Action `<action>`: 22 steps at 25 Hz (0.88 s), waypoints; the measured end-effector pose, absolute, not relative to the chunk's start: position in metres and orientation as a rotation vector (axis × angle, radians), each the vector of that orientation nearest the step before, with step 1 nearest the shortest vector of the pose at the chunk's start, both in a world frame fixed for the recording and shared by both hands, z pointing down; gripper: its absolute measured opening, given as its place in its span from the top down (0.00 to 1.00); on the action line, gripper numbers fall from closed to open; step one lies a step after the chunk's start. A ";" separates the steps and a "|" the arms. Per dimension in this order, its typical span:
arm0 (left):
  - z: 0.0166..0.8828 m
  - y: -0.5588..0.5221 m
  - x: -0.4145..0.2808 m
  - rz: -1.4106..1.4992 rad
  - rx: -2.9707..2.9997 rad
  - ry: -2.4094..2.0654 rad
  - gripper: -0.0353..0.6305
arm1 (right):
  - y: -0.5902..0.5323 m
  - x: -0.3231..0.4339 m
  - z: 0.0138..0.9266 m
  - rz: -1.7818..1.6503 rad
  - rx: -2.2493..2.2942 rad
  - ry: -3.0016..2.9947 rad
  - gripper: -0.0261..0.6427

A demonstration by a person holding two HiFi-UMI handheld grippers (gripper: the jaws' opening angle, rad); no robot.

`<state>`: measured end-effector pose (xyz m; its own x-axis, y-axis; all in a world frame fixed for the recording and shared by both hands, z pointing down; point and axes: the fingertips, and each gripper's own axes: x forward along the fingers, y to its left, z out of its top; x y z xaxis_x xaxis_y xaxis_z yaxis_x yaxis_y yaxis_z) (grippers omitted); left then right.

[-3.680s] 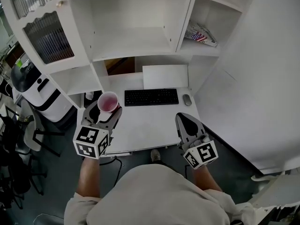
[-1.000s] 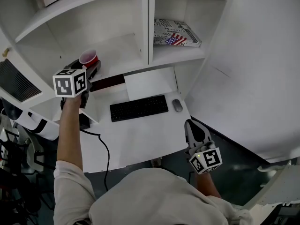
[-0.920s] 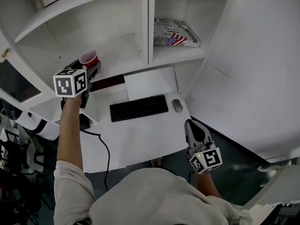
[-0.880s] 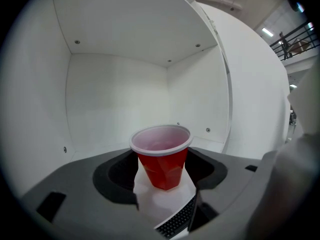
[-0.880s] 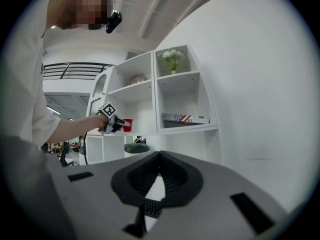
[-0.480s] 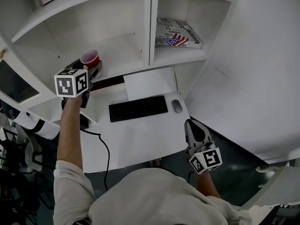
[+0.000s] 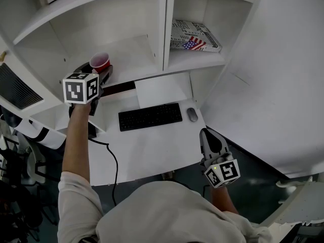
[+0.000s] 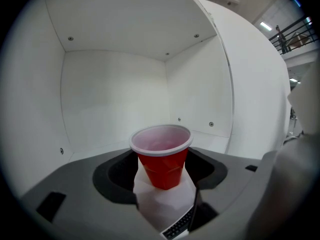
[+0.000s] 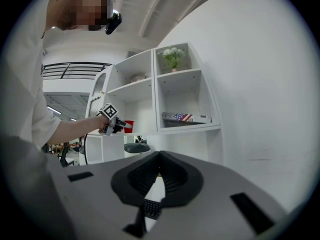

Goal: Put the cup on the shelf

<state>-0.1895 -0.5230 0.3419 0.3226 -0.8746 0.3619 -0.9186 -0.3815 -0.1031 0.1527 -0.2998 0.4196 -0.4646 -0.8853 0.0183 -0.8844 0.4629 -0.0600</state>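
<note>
The red cup [image 7: 100, 62] stands upright with its mouth up. Its pale inside [image 8: 162, 154] shows nothing in it. It sits at the near left edge of the shelf's [image 7: 134, 49] left compartment, just over the front lip of the board. From these views I cannot tell whether its base touches the board.

The left claw [image 7: 101, 73] reaches up and away from the person to that edge, and its jaws stand wide on either side of the cup's lower half. In the left gripper view the cup fills the gap between the dark pads [image 8: 122, 171], rim above them and base between them, so the claw [image 8: 162, 179] has hold of it. The compartment's white back wall and side walls lie beyond the cup.

The compartment to the right holds a flat book with a flag print [image 7: 195, 36]. In the right gripper view a higher compartment holds a small plant [image 9: 173, 57].

The right claw [image 7: 206, 133] hangs low at the near right, off the corner of the surface [image 7: 152, 146] and well apart from the cup. Its jaw tips meet with nothing between them [image 9: 159, 159].

On the surface below the shelf lie a black keyboard [image 7: 150, 116], a mouse [image 7: 192, 114] just right of it, and a white sheet [image 7: 163, 89] on the far side.
</note>
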 end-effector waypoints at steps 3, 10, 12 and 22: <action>0.341 -0.523 -0.190 0.549 2.447 -1.674 0.50 | -0.299 0.155 0.420 -0.097 -1.620 2.668 0.96; 0.341 -0.523 -0.192 0.544 2.434 -1.685 0.47 | -0.297 0.157 0.418 -0.095 -1.624 2.664 0.96; 0.340 -0.522 -0.193 0.541 2.428 -1.692 0.46 | -0.297 0.157 0.418 -0.093 -1.622 2.665 0.96; 0.340 -0.517 -0.196 0.534 2.419 -1.704 0.41 | -0.293 0.155 0.416 -0.084 -1.607 2.670 0.96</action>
<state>-0.1963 -0.5168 0.3404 0.2977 -0.8839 0.3606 -0.9317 -0.3513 -0.0921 0.1545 -0.2935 0.4156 -0.4683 -0.8836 0.0075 -0.8823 0.4671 -0.0586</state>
